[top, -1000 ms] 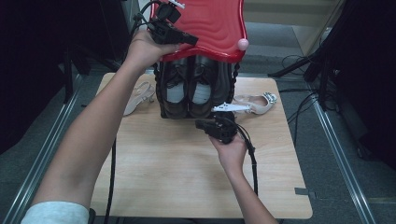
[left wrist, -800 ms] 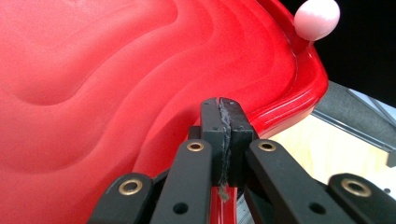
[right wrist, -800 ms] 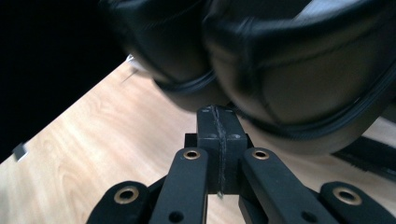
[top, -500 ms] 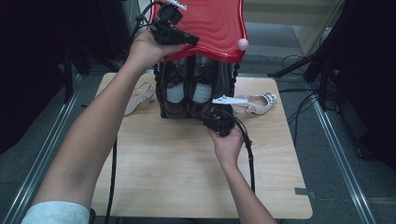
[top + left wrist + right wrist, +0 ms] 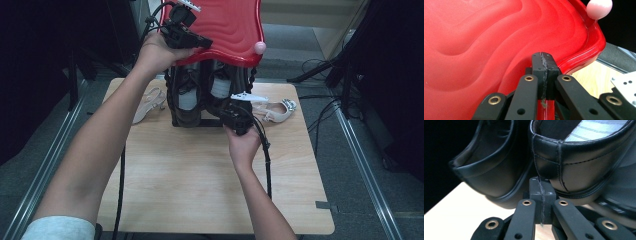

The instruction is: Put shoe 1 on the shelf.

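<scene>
A shoe rack with a wavy red top (image 5: 225,30) stands at the far side of the wooden table (image 5: 200,185). Two black leather shoes (image 5: 187,97) sit under the red top. My left gripper (image 5: 200,44) is shut and rests on the red top (image 5: 486,37) near its front rim; its pads (image 5: 545,56) are pressed together. My right gripper (image 5: 225,111) is shut too, low at the rack's front. Its tip (image 5: 540,181) lies at the heel of the right black shoe (image 5: 584,172), beside the left black shoe (image 5: 496,170).
A pink ball (image 5: 260,47) caps the red top's right corner (image 5: 599,8). One beige sandal (image 5: 150,102) lies left of the rack and another (image 5: 275,111) lies right of it. Cables trail over the near tabletop. Metal rails run along both table sides.
My right gripper has moved away from the person, up to the black shoes in the rack. The left gripper has stayed on the red top.
</scene>
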Demonstrator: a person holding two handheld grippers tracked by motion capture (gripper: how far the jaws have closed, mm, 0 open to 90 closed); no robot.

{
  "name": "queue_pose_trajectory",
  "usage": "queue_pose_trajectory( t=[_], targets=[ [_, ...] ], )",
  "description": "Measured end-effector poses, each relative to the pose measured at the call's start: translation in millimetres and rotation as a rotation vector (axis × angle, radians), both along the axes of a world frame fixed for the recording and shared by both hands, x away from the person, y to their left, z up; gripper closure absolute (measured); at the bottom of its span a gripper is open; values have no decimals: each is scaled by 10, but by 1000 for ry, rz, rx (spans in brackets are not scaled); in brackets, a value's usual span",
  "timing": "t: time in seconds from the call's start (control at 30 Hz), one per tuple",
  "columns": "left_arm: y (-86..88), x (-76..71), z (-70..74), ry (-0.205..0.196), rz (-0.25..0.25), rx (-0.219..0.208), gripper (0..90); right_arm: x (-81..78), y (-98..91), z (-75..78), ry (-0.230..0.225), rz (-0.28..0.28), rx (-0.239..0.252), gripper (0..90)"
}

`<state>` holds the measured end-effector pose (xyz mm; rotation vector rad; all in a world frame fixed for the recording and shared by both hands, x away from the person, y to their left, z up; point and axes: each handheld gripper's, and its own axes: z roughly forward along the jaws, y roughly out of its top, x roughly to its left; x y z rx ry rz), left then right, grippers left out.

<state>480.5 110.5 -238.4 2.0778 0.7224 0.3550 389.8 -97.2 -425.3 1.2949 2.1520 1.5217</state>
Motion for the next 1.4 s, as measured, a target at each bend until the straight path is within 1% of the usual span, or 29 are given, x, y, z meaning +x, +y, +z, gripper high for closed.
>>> queue_pose_trajectory(
  t=[0.07, 0.17, 0.27, 0.3, 0.33, 0.37, 0.4, 0.43, 0.47, 0.5, 0.53, 0.6, 0.63, 0.7, 0.77, 0.8, 0.9, 0.93, 0.97, 1.0, 1.03, 1.1, 1.13, 1.23, 1.4],
  targets=[
    [-2, -1, -2, -1, 2, -3, 900, 26, -25, 13, -4, -19, -6, 900],
    [-2, -6, -2, -2, 2, -1, 900, 80, -95, 30, -4, -60, 3, 900],
    [-2, -10, -7, -10, 2, -2, 900, 107, -176, 39, -7, -94, 6, 900],
    [-2, -10, -7, -10, 2, -2, 900, 107, -176, 39, -7, -94, 6, 900],
    [-2, -9, -8, -10, 2, -3, 900, 133, -226, 42, -7, -117, -2, 900],
    [-3, -8, -7, -8, 3, -3, 900, 133, -226, 42, -7, -117, -2, 900],
    [-5, -9, -7, -9, 4, -1, 900, 161, -274, 43, -6, -154, -16, 900],
    [-5, -9, -7, -9, 4, -1, 900, 179, -302, 38, -1, -163, -13, 900],
    [-5, -8, -7, -7, 4, -3, 900, 191, -325, 31, 8, -167, 0, 900],
    [-5, -8, -7, -7, 4, -3, 900, 201, -338, 24, 19, -163, 8, 900],
    [-5, -7, -7, -7, 2, -2, 900, 199, -338, 15, 20, -164, 8, 900],
    [-7, -6, -7, -9, 3, -1, 900, 200, -319, -2, 24, -168, -15, 900],
    [-7, -6, -7, -9, 3, -1, 900, 200, -319, -2, 24, -168, -15, 900],
    [-6, -8, -8, -9, 4, -3, 900, 221, -302, -31, 39, -163, -12, 900],
    [-4, -13, -9, -11, 4, -3, 900, 193, -284, -31, 26, -154, -4, 900],
    [-3, -11, -9, -10, 3, -3, 900, 166, -277, -25, 15, -146, 11, 900],
    [-7, -8, -9, -12, 2, -1, 900, 93, -232, 11, 4, -112, 14, 900],
    [-7, -7, -9, -11, 1, -1, 900, 69, -219, 12, 5, -98, 15, 900],
    [-8, -6, -9, -11, 1, -1, 900, 42, -206, 7, 18, -80, 25, 900],
    [-8, -6, -9, -11, 1, -1, 900, 42, -206, 7, 18, -80, 25, 900],
    [-8, -7, -9, -11, 0, -1, 900, -21, -175, -22, 26, -56, 20, 900],
    [-7, -7, -8, -11, 0, -1, 900, -53, -157, -38, 31, -46, 11, 900],
    [-5, -6, -8, -11, -1, -1, 900, -108, -129, -73, 36, -27, 4, 900],
    [-8, -6, -9, -11, 0, -1, 900, -179, -90, -120, 44, -5, -3, 900],
    [-14, -4, -8, -4, 5, -7, 900, -277, 0, -168, 43, 31, 5, 900]
  ],
)
